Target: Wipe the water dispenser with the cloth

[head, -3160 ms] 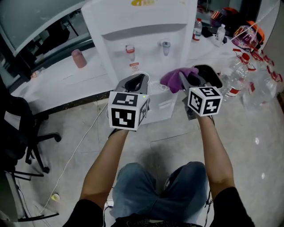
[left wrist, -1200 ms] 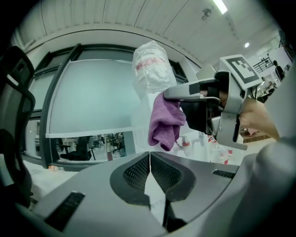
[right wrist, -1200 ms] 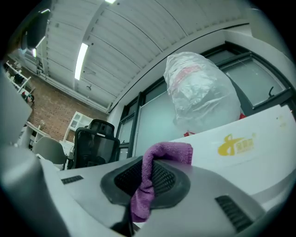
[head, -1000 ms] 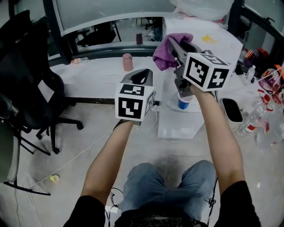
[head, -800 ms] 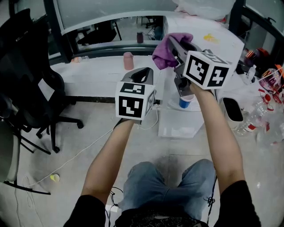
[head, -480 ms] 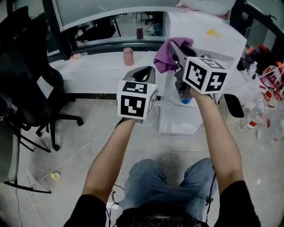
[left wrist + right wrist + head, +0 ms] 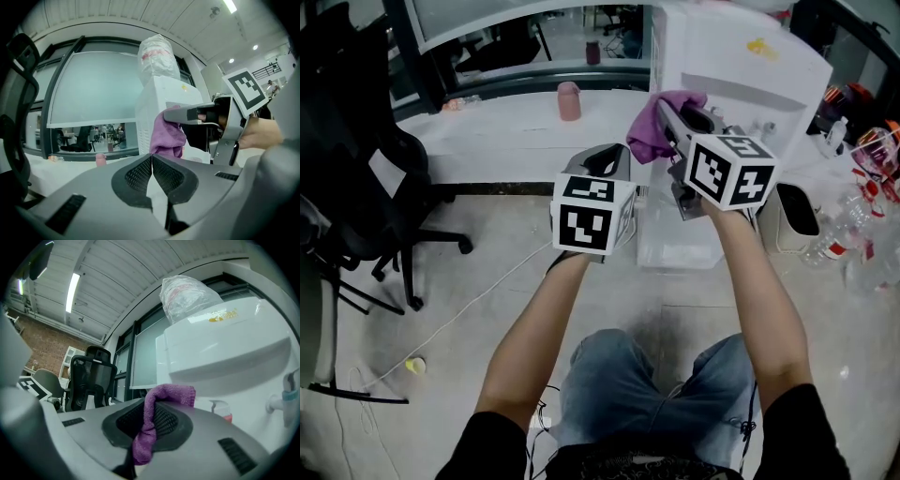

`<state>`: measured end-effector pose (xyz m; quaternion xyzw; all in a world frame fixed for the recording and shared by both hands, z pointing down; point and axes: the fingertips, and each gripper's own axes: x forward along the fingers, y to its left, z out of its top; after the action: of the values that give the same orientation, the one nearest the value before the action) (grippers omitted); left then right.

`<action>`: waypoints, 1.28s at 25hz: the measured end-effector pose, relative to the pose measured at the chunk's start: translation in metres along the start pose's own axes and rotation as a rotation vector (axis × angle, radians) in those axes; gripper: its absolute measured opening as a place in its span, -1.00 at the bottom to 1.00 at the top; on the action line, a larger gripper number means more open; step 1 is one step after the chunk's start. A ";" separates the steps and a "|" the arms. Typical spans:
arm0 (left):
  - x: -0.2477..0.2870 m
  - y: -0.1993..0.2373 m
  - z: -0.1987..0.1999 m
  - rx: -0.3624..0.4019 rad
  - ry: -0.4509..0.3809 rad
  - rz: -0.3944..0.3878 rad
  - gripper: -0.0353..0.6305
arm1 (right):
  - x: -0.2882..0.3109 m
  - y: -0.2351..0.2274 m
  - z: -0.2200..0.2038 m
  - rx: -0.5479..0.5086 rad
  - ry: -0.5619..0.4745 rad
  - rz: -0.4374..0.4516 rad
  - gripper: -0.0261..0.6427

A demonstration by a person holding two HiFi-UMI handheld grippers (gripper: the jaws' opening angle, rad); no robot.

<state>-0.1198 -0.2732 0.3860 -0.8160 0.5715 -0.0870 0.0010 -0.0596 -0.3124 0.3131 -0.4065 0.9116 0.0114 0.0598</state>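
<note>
**Purple cloth (image 7: 144, 439) clamped in right gripper (image 7: 151, 422)**

The right gripper's jaws are closed on the cloth, which is pinched between meshed black pads (image 7: 165, 419). The cloth is a soft, napped strip. Its long axis runs along the jaw line: one end is bunched over the tips and the other trails back toward the camera. The left gripper (image 7: 152, 165) has its jaws pressed together with nothing between them. The water dispenser (image 7: 741, 70), a smooth white box, stands just beyond the cloth. Whether the two touch cannot be told.
</note>
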 end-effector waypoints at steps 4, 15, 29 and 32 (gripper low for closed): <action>0.001 -0.001 -0.018 -0.001 0.027 -0.011 -0.81 | -0.002 -0.002 -0.028 0.019 0.040 -0.010 -0.83; 0.008 -0.005 -0.057 -0.014 0.057 -0.021 -0.81 | -0.007 -0.001 -0.104 0.021 0.150 -0.023 -0.83; 0.016 -0.026 -0.122 -0.039 0.119 -0.055 -0.81 | -0.017 -0.002 -0.203 -0.037 0.328 -0.018 -0.83; 0.019 -0.030 -0.136 -0.044 0.129 -0.054 -0.81 | -0.020 -0.003 -0.220 -0.049 0.353 -0.012 -0.83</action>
<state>-0.1051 -0.2667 0.5255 -0.8234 0.5502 -0.1267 -0.0564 -0.0660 -0.3153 0.5336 -0.4088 0.9051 -0.0383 -0.1109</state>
